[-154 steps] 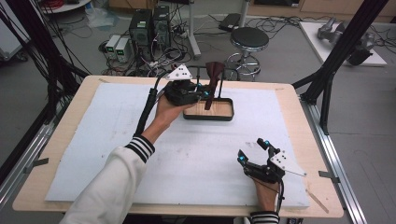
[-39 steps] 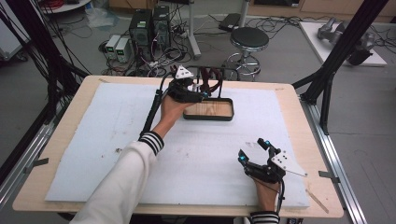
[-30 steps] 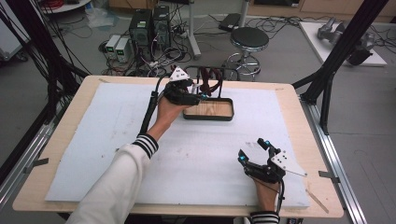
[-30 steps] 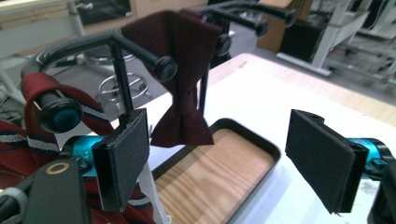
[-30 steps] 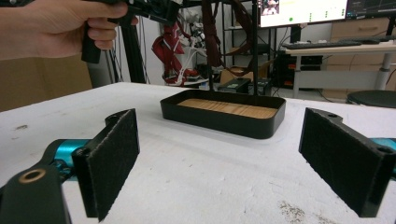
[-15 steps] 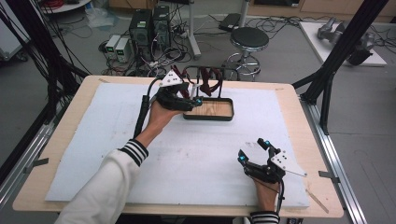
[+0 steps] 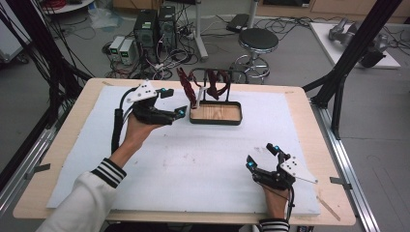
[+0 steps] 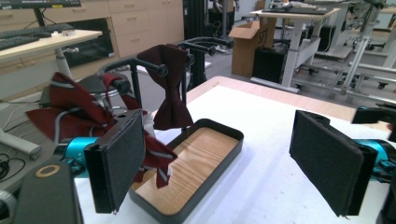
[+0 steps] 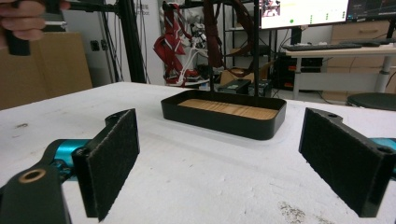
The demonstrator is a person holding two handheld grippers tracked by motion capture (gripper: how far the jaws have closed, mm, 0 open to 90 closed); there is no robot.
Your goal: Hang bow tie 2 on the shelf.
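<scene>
A black tray (image 7: 215, 122) with a wooden floor stands at the back middle of the white sheet, and a black rack rises from it. Dark red ties (image 7: 185, 85) hang from the rack's bar. In the left gripper view a dark red bow tie (image 8: 170, 95) hangs from a peg, with a striped red tie (image 8: 70, 103) to its left above the tray (image 8: 219, 173). My left gripper (image 7: 174, 102) hovers just left of the tray, open, with nothing between its pads (image 8: 119, 163). My right gripper (image 7: 261, 155) rests open near the front right, facing the tray (image 9: 224, 123).
A white foam sheet (image 7: 203, 159) covers most of the wooden table. Black frame posts (image 7: 338, 72) stand at the table's right and left edges. Behind the table are a stool (image 7: 257, 41) and computer boxes (image 7: 154, 24) on the floor.
My left gripper has drawn back leftward from the rack, jaws open and holding nothing. The ties stay hanging on the bar. My right gripper has kept still.
</scene>
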